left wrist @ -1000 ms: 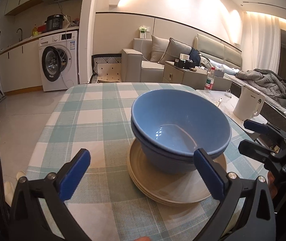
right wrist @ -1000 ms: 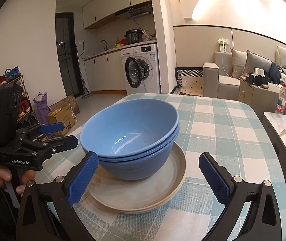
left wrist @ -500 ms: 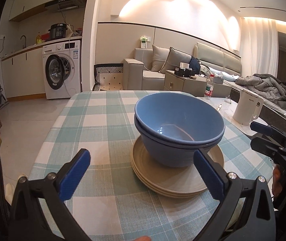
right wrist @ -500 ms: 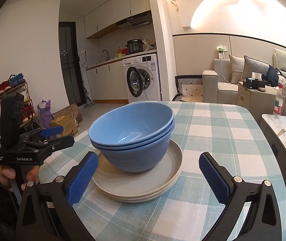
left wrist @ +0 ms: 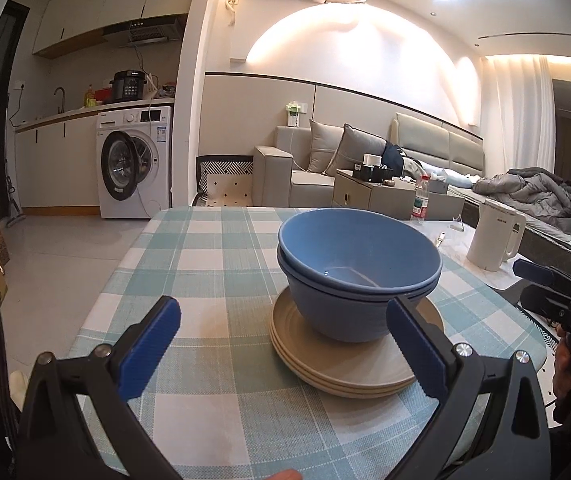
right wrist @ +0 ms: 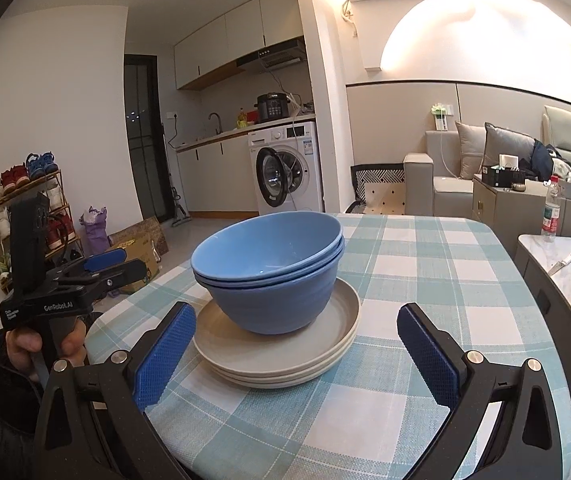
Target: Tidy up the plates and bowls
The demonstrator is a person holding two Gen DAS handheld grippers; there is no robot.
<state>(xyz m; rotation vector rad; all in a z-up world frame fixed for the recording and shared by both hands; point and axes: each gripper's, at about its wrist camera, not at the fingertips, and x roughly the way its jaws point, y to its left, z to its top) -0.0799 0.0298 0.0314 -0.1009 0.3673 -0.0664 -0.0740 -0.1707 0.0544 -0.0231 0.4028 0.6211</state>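
Nested blue bowls [left wrist: 355, 276] [right wrist: 273, 272] rest on a stack of beige plates [left wrist: 341, 372] [right wrist: 281, 352] on a table covered with a teal checked cloth [left wrist: 213, 256] [right wrist: 417, 264]. My left gripper [left wrist: 283, 346] is open, held back from the stack, empty; the right wrist view shows it at the left [right wrist: 105, 266], held by a hand. My right gripper [right wrist: 297, 354] is open and empty, a short way in front of the plates; it appears at the right edge [left wrist: 541, 280] of the left wrist view.
A white kettle [left wrist: 493, 236] and a water bottle [left wrist: 419, 200] stand on a marble side table [right wrist: 557, 256] to the right. Behind are a washing machine [left wrist: 135, 162], a sofa [left wrist: 325, 168] and a shoe rack [right wrist: 9, 200].
Both grippers have drawn back and lifted away from the stack, so bowls and plates look smaller and farther. The stack itself has not moved.
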